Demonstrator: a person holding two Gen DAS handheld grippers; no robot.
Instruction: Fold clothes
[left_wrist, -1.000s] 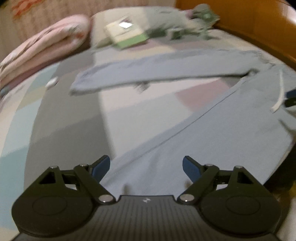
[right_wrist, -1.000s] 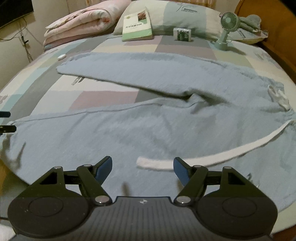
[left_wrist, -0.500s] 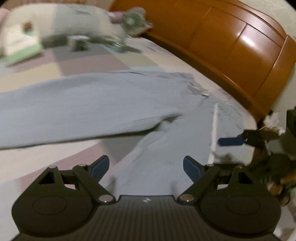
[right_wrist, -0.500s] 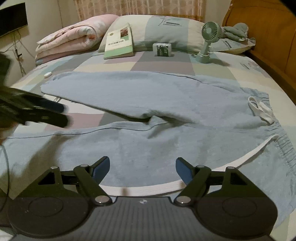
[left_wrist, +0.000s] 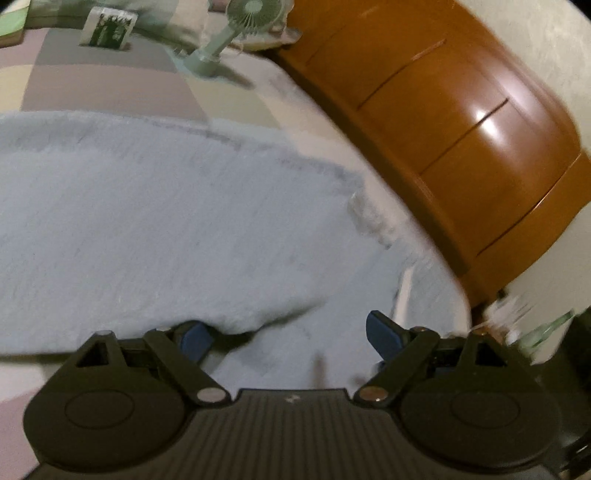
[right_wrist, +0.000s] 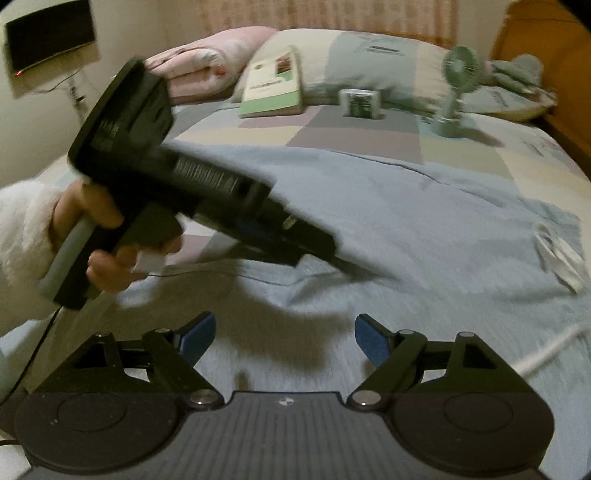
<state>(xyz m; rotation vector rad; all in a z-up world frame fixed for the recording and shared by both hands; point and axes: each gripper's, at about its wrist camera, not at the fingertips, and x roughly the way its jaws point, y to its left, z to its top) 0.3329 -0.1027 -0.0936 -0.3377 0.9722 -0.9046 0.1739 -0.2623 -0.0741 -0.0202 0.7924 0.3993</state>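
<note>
One pair of light blue trousers (right_wrist: 424, 229) lies spread flat on the bed (right_wrist: 354, 138), its long axis running across the mattress, waistband with white drawstring (right_wrist: 557, 258) toward the wooden headboard side (left_wrist: 461, 122) and both legs stretching away to the left. The left hand-held gripper (left_wrist: 284, 332) hovers low over the cloth near the crotch, jaws released with only flat fabric beneath. The right hand-held gripper (right_wrist: 284, 336) is opening over the nearer leg, nothing pinched between its pads. A patchwork sheet covers the bed; a small green fan (right_wrist: 456, 92), a book (right_wrist: 273, 88), a little box (right_wrist: 360, 103), pillows (right_wrist: 369, 55) and a folded pink quilt (right_wrist: 207, 62) sit beyond.
</note>
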